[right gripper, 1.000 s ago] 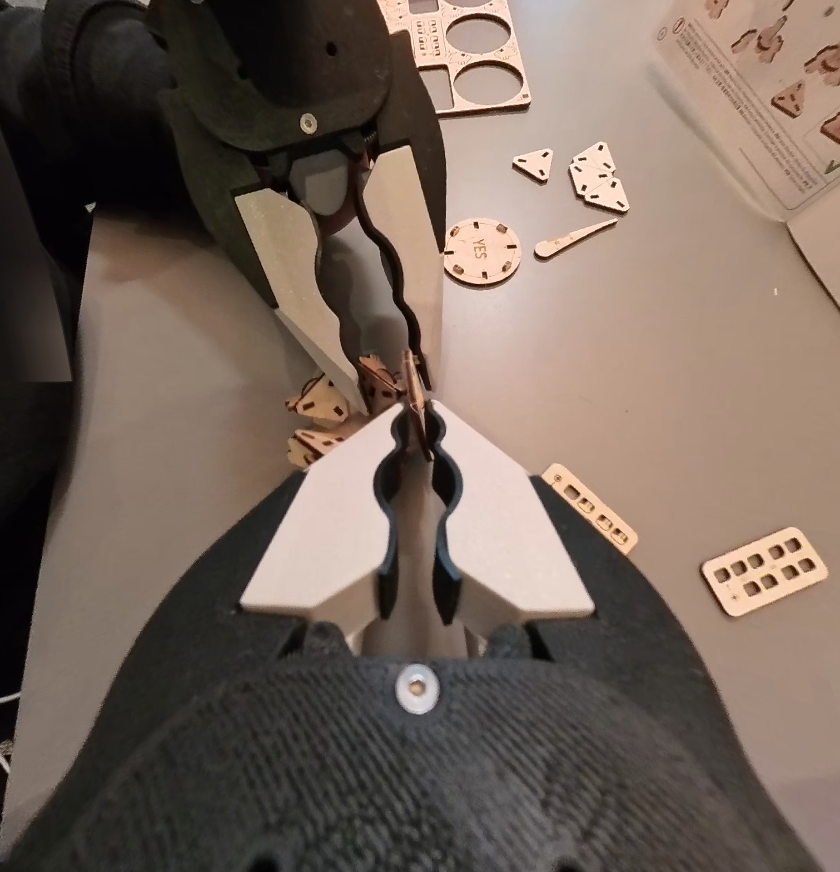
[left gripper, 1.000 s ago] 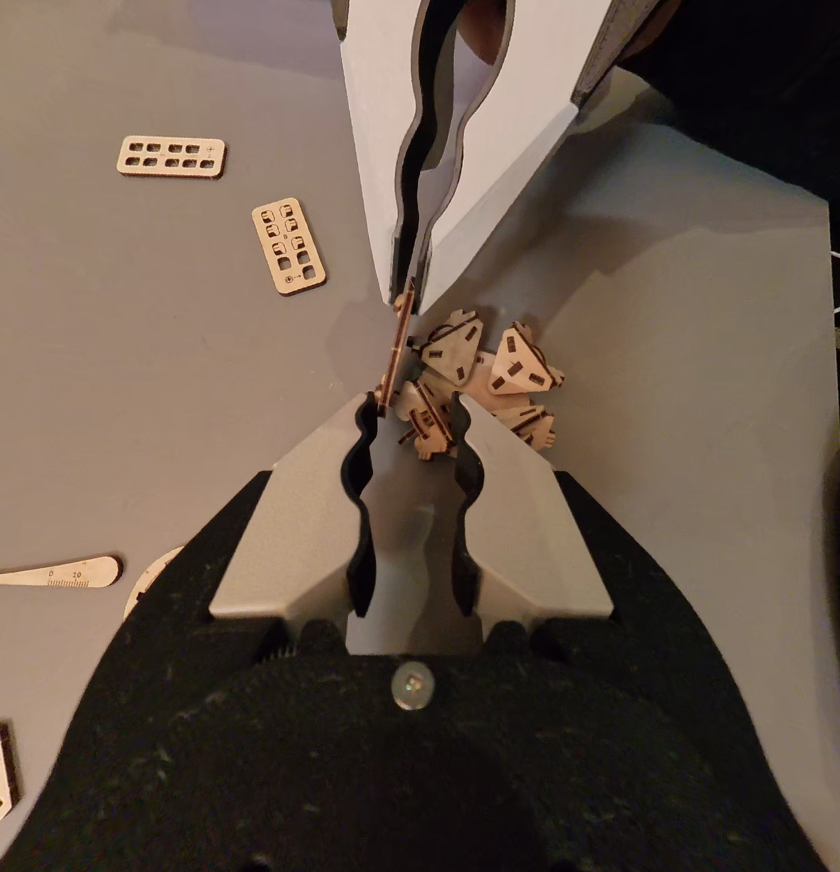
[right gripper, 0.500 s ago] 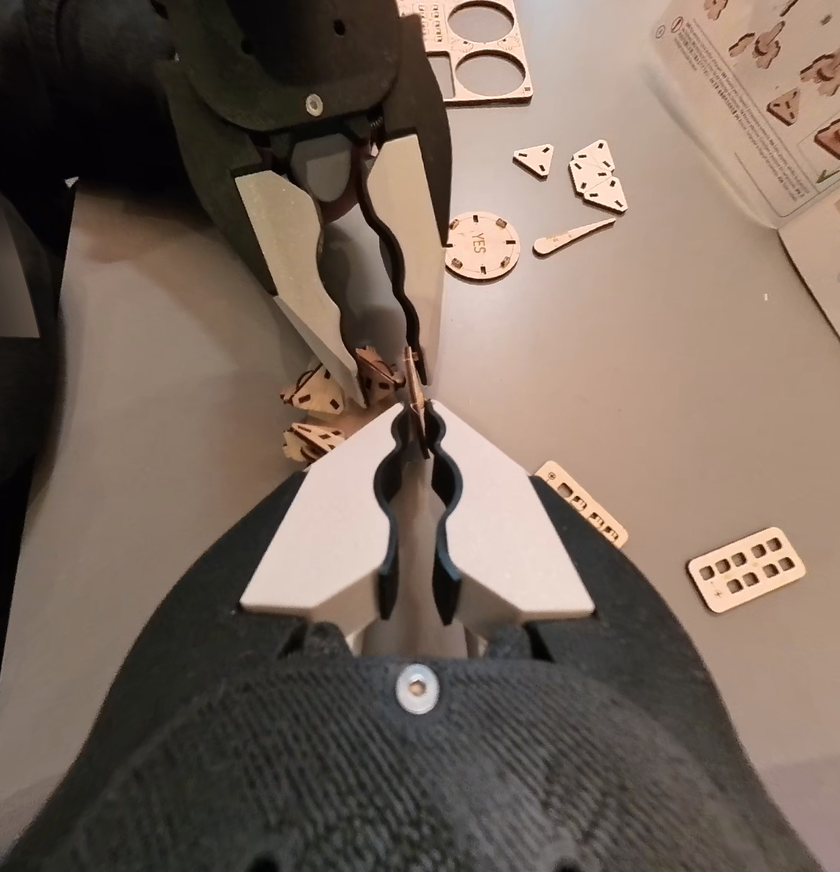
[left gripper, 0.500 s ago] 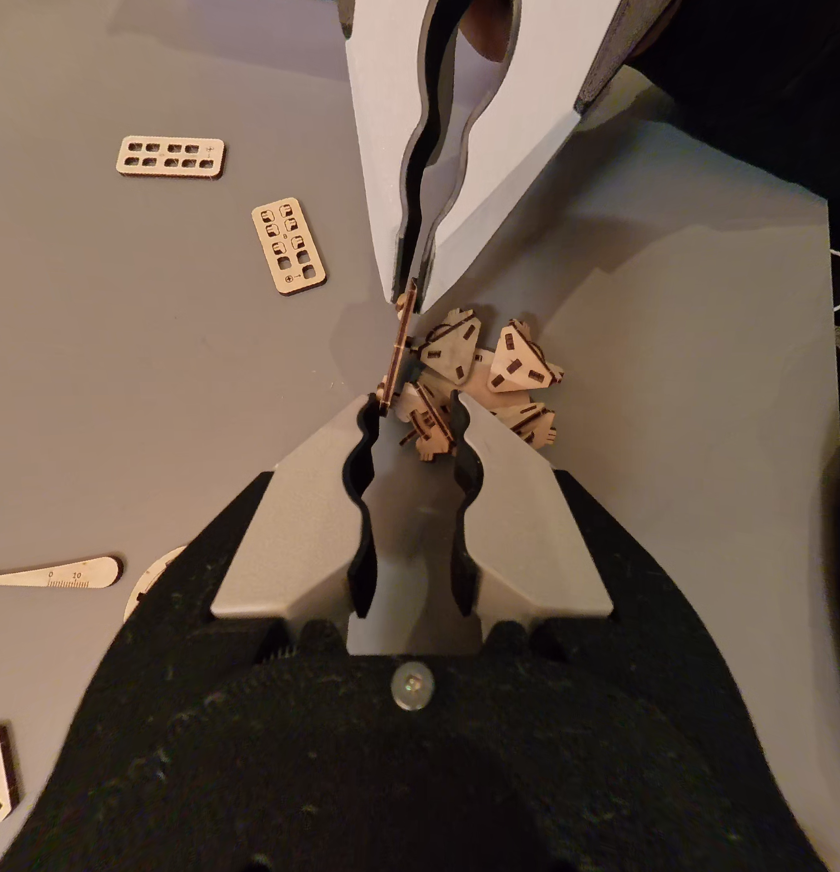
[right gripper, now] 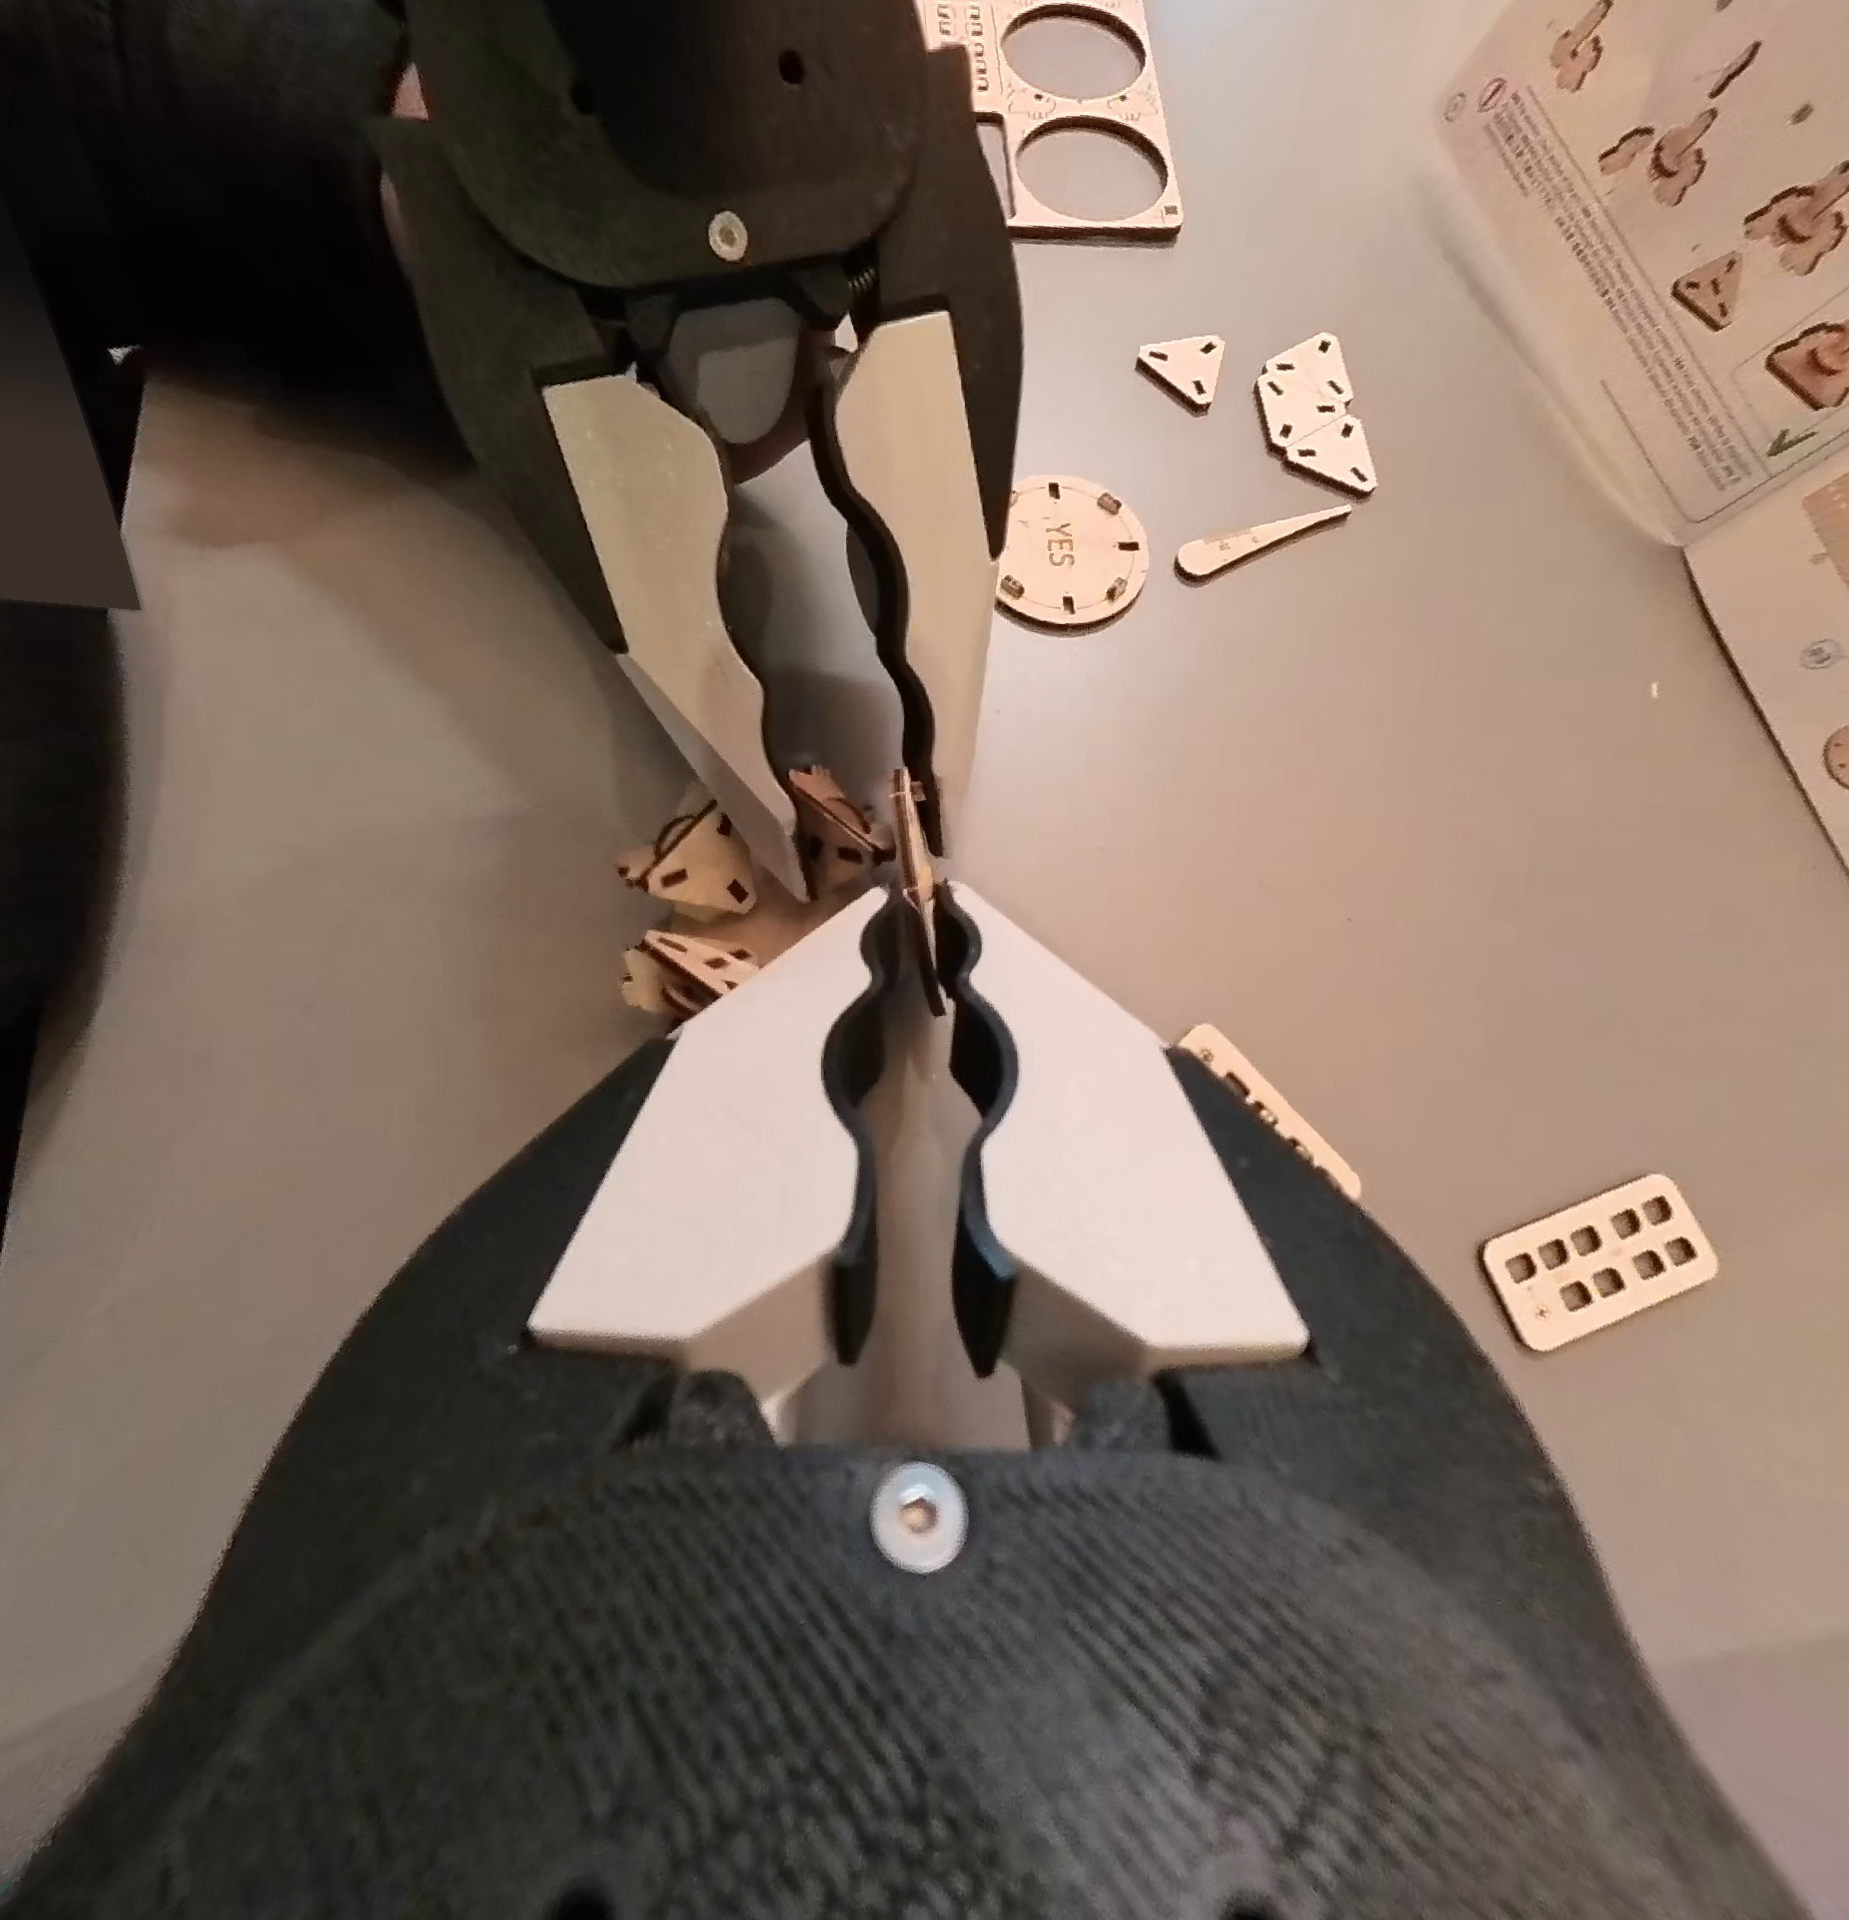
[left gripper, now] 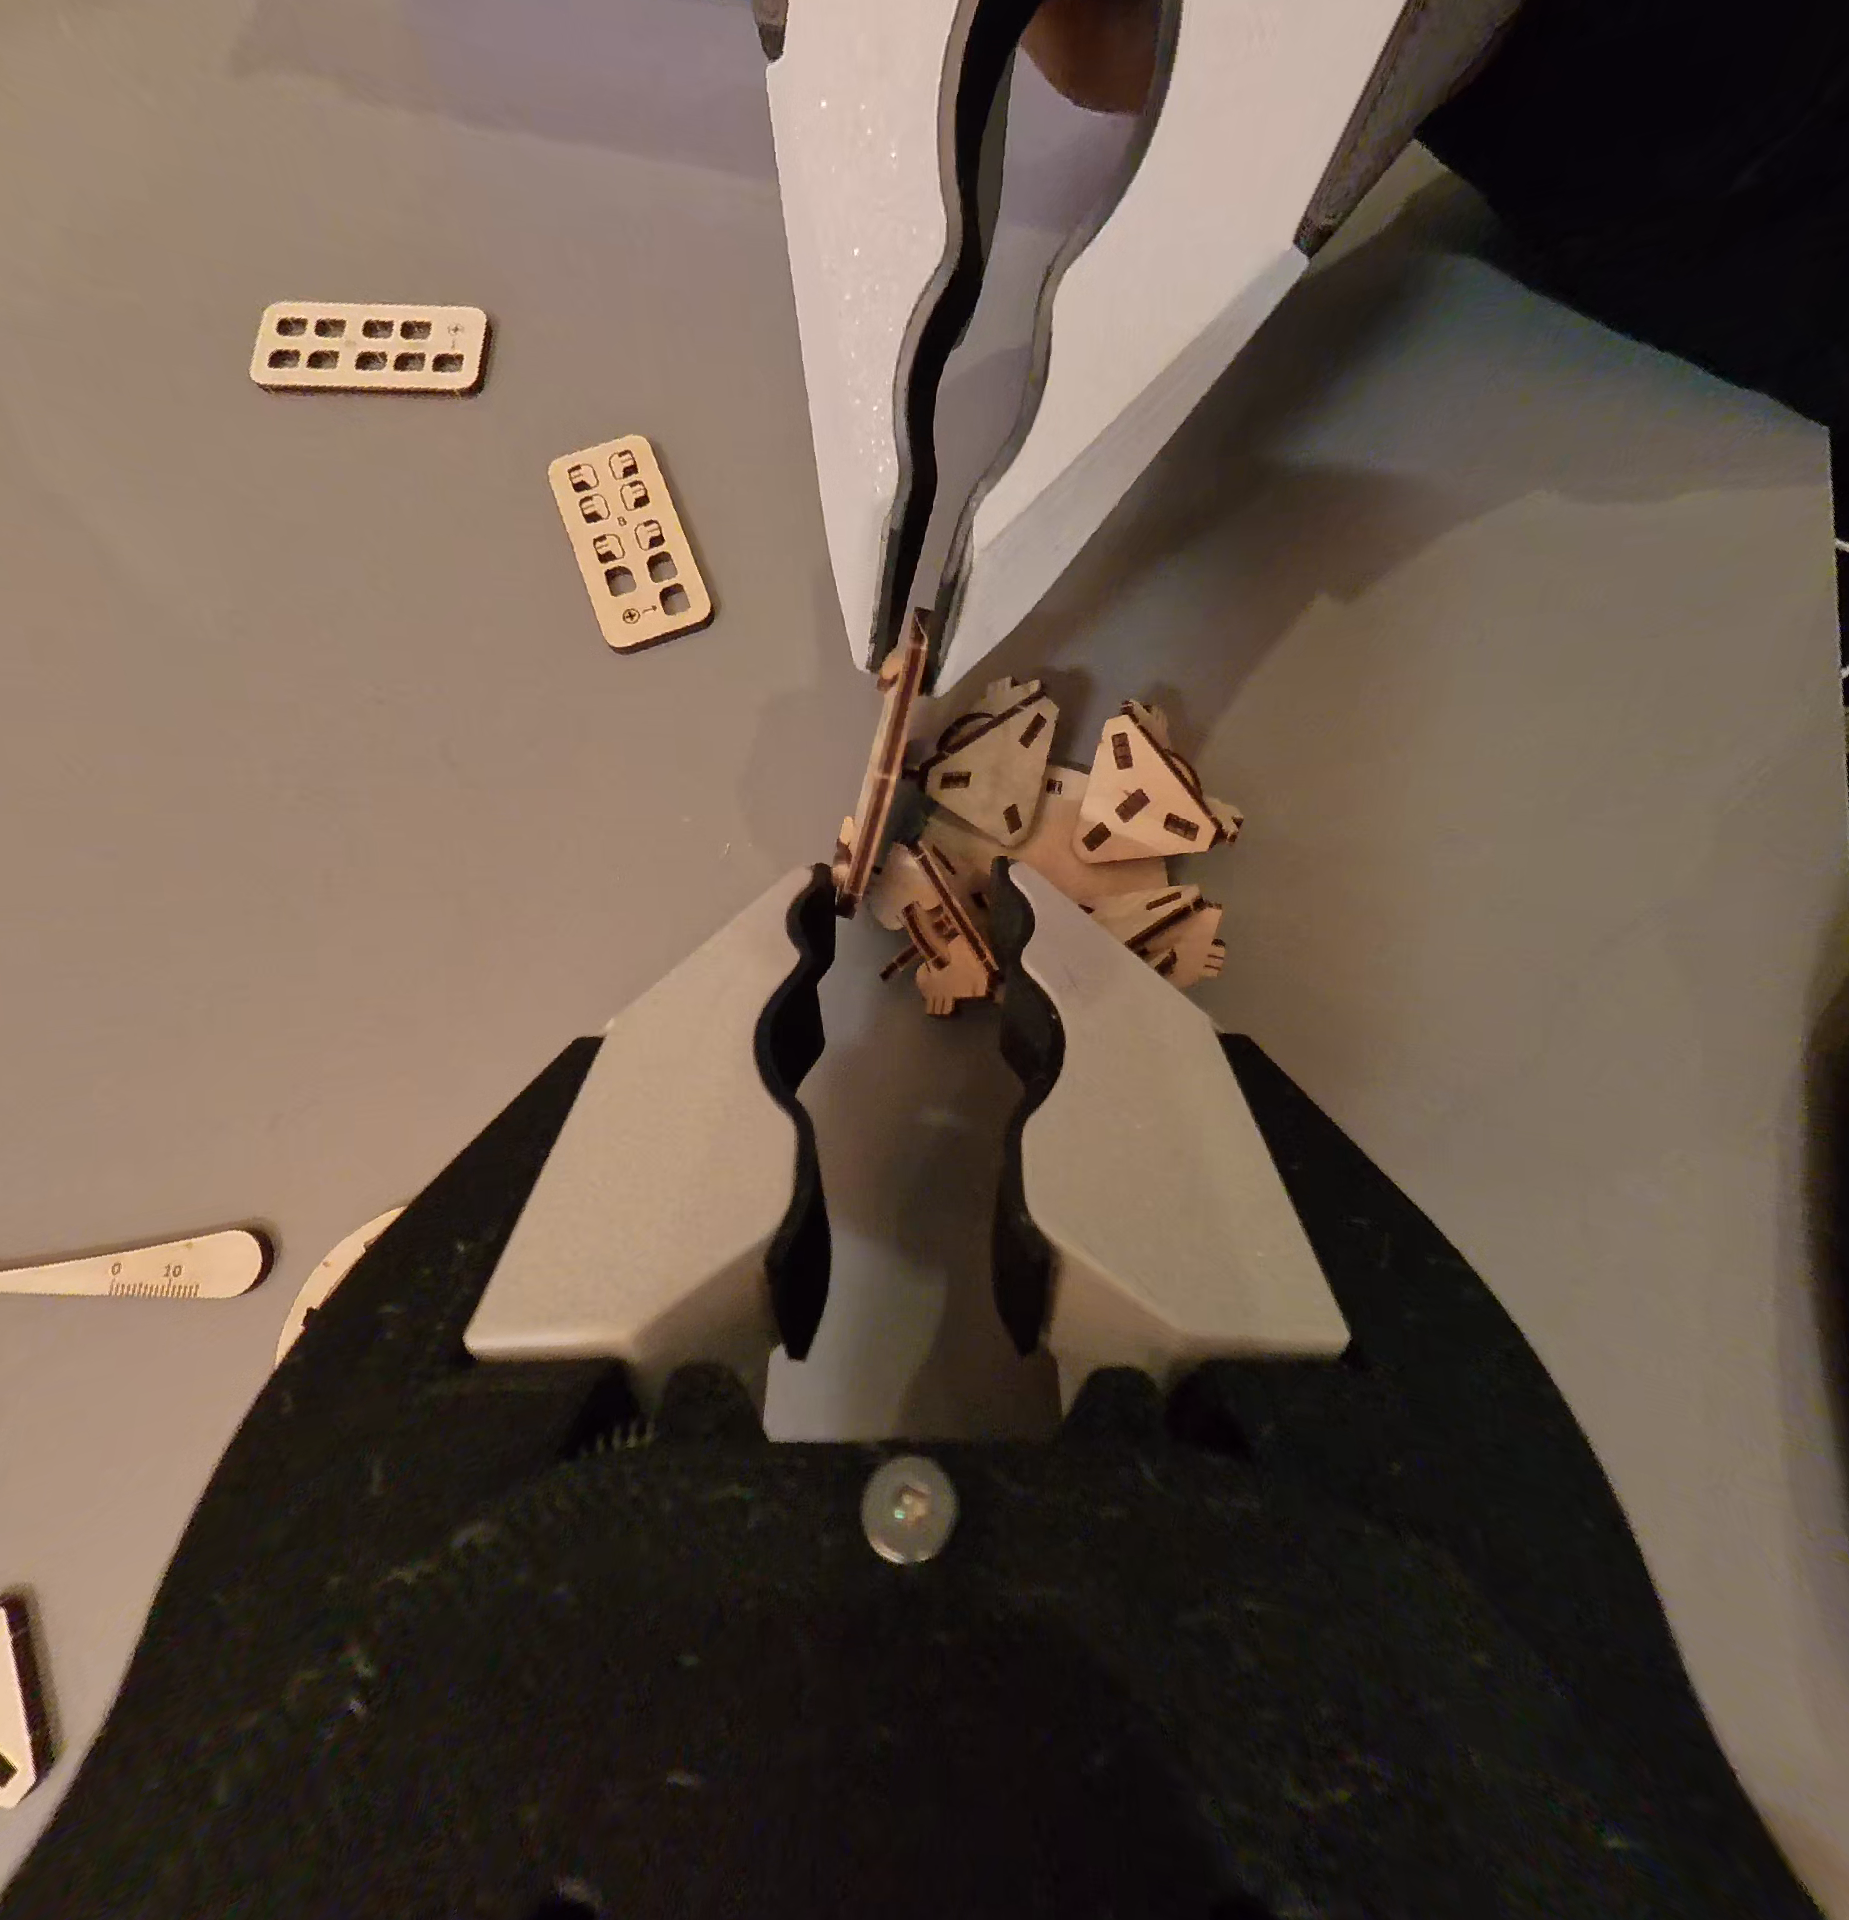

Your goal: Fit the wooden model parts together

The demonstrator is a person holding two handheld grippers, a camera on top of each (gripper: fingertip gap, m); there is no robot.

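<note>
My left gripper (left gripper: pixel 912 883) is shut on a pod of a light wooden assembly (left gripper: pixel 1003 790) of several triangular pods that rests on the grey table (left gripper: pixel 380 935). My right gripper (right gripper: pixel 915 904) is shut on a thin flat wooden piece (right gripper: pixel 915 862), held on edge. In the left wrist view the right gripper (left gripper: pixel 915 634) comes in from the top, and the flat piece (left gripper: pixel 892 769) reaches down to the left fingertip (left gripper: pixel 821 894), beside the held pod. In the right wrist view the left gripper (right gripper: pixel 858 842) comes from the top over the assembly (right gripper: pixel 691 873).
Two slotted wooden rectangles (left gripper: pixel 369 348) (left gripper: pixel 629 540) and a pointer (left gripper: pixel 151 1262) lie to the left. The right wrist view shows a round disc (right gripper: pixel 1071 551), triangles (right gripper: pixel 1315 416), a punched sheet (right gripper: pixel 1076 135) and instruction sheets (right gripper: pixel 1678 260). The table edge (left gripper: pixel 1834 727) is close on the right. Left tips to right tips: about 4 centimeters.
Hardly anything has moved. Both grasps stay as they were; the right gripper has shifted slightly with the flat piece, which stays against the left gripper's fingertip.
</note>
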